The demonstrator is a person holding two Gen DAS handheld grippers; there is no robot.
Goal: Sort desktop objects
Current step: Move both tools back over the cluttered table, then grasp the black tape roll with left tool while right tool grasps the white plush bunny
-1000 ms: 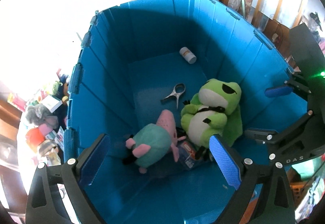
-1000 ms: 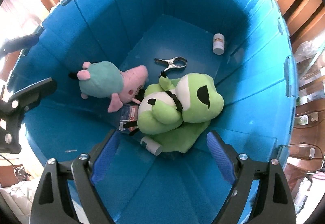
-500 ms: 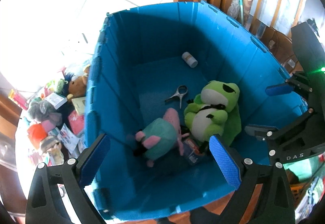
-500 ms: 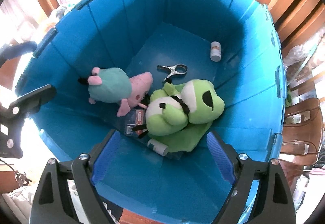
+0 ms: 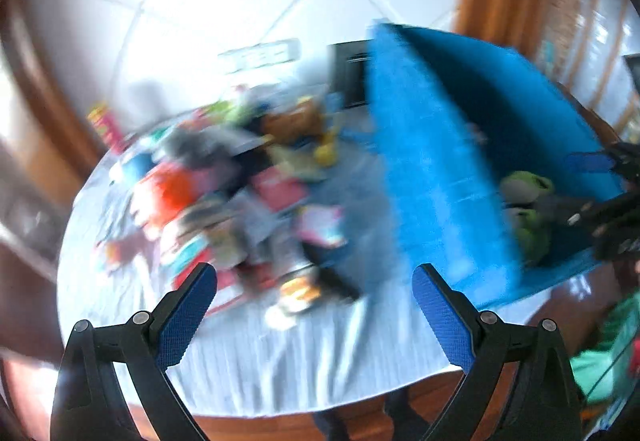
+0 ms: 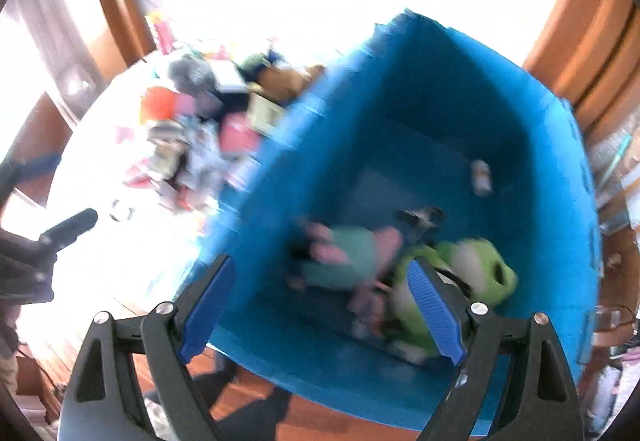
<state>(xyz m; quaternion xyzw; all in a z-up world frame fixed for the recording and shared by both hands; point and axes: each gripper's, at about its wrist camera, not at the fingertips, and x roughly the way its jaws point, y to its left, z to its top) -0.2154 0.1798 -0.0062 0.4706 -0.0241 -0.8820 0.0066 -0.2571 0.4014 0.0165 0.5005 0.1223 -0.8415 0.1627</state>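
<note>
both views swung from ribbed blue bin (image 6: 400,113) toward blurred soft toys (image 5: 240,181)

We find our left gripper (image 5: 314,311) with its blue-padded fingers (image 5: 186,315) spread wide, nothing between them. Our right gripper (image 6: 320,307) likewise stands with its fingers (image 6: 436,315) parted and empty. Both views are smeared with blur. Neither gripper touches anything.

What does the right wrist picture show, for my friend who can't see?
An empty, open gripper hangs above a big blue bin holding a green frog toy and a pink pig toy. To the left, a blurry toy pile covers a table.
</note>
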